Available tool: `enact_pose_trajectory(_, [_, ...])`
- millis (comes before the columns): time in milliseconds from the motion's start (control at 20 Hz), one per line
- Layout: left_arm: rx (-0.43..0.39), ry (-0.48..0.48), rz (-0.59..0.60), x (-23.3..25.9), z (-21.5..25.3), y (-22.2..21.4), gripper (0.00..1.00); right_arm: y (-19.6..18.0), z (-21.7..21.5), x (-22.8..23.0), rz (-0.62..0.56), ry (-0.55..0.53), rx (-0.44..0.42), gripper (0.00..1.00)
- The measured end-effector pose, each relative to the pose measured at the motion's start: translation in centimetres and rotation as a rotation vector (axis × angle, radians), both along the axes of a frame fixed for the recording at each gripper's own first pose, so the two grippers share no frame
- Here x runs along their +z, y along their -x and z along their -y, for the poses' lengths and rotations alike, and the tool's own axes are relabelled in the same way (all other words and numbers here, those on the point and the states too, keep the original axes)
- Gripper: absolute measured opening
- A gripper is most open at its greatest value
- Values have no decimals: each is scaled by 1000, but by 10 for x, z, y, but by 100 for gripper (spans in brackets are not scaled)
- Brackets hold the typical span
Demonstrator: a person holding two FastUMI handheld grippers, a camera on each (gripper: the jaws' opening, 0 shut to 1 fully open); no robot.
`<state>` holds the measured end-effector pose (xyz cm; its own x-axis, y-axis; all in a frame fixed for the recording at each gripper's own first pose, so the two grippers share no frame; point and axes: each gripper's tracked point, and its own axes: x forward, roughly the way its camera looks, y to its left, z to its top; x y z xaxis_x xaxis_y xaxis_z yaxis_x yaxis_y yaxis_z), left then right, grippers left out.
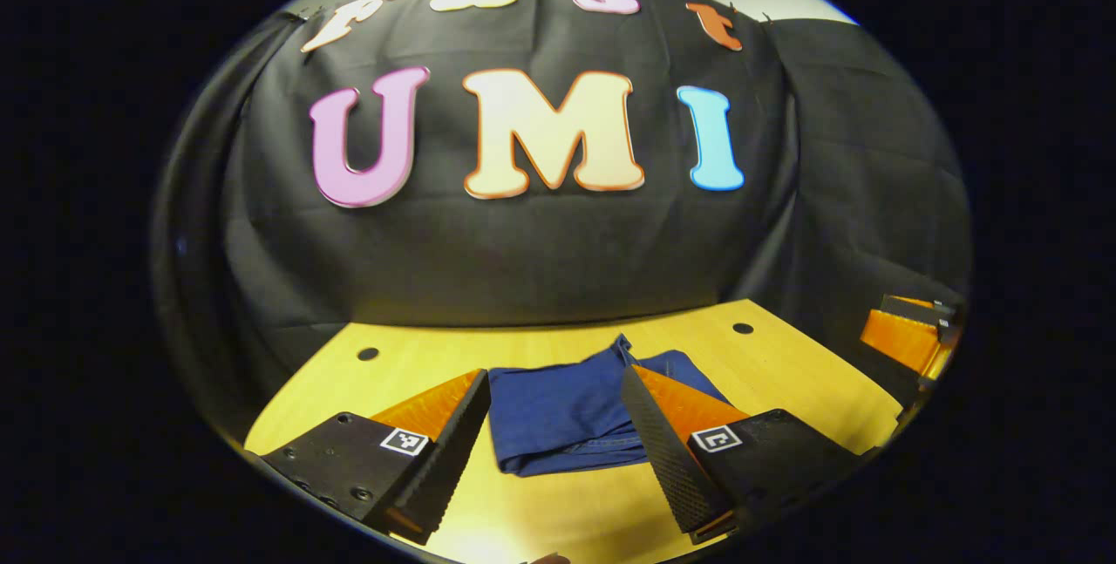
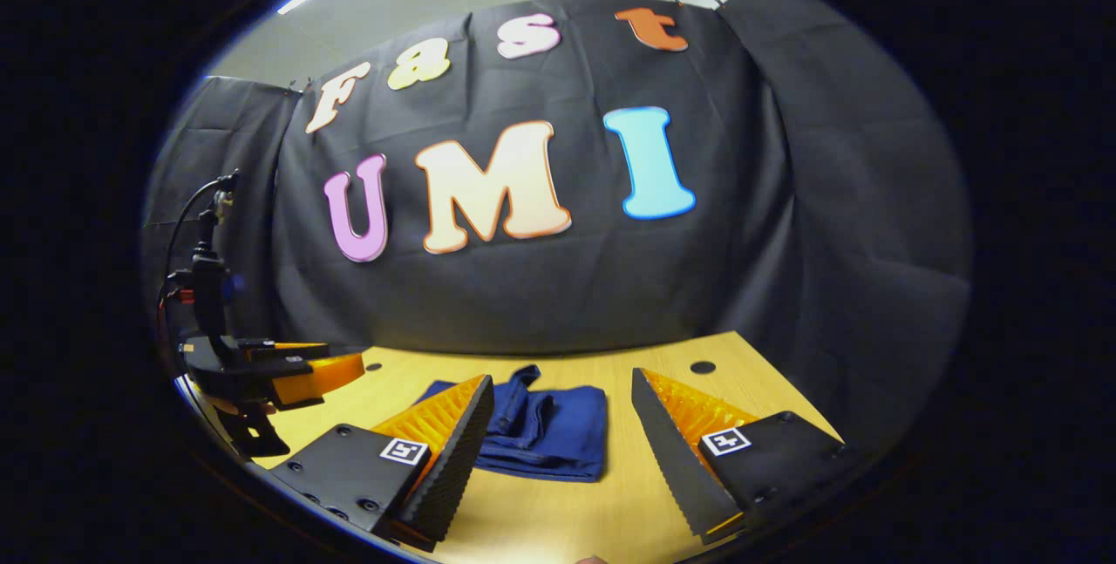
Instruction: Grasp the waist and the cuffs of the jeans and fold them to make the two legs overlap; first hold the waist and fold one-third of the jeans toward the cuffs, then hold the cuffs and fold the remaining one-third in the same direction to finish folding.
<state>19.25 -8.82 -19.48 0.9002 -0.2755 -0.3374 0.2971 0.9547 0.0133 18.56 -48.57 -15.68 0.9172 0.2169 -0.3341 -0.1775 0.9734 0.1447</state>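
Note:
Dark blue jeans (image 1: 567, 411) lie folded into a compact bundle on the wooden table (image 1: 785, 372). My left gripper (image 1: 554, 390) hovers over the table's near part, open, with the bundle lying past its fingertips and nothing held. In the right gripper view the same jeans (image 2: 549, 429) sit ahead between the spread fingers of my right gripper (image 2: 562, 390), which is open and holds nothing. The left gripper (image 2: 270, 372) also appears at the left edge of the right gripper view, and the right gripper (image 1: 911, 333) at the right edge of the left gripper view.
Black cloth hangs behind the table as the booth's wall (image 1: 523, 259). Round holes (image 1: 368, 354) (image 1: 743, 329) mark the table's far corners; another hole (image 2: 702, 367) is in the right gripper view. A cabled device on a stand (image 2: 209, 276) rises above the left gripper.

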Motion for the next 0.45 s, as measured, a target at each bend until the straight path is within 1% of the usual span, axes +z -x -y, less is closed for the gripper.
enact_pose_trajectory(50, [10, 1, 5, 9, -14, 10, 93, 9, -14, 18, 35, -21, -4, 98])
enact_pose_trajectory(150, [51, 1, 65, 36, -44, 26, 94, 21, -31, 45, 90, -37, -11, 98])
enact_pose_trajectory(200, [68, 1, 98, 48, -57, 31, 96, 27, -39, 55, 107, -37, -13, 97])
enact_pose_trajectory(250, [79, 6, 122, 59, -68, 41, 93, 35, -47, 62, 119, -38, -13, 97])
enact_pose_trajectory(400, [76, 24, 173, 88, -84, 62, 94, 57, -62, 81, 139, -35, -25, 97])
enact_pose_trajectory(450, [65, 34, 184, 95, -85, 66, 93, 64, -64, 87, 147, -32, -26, 97])
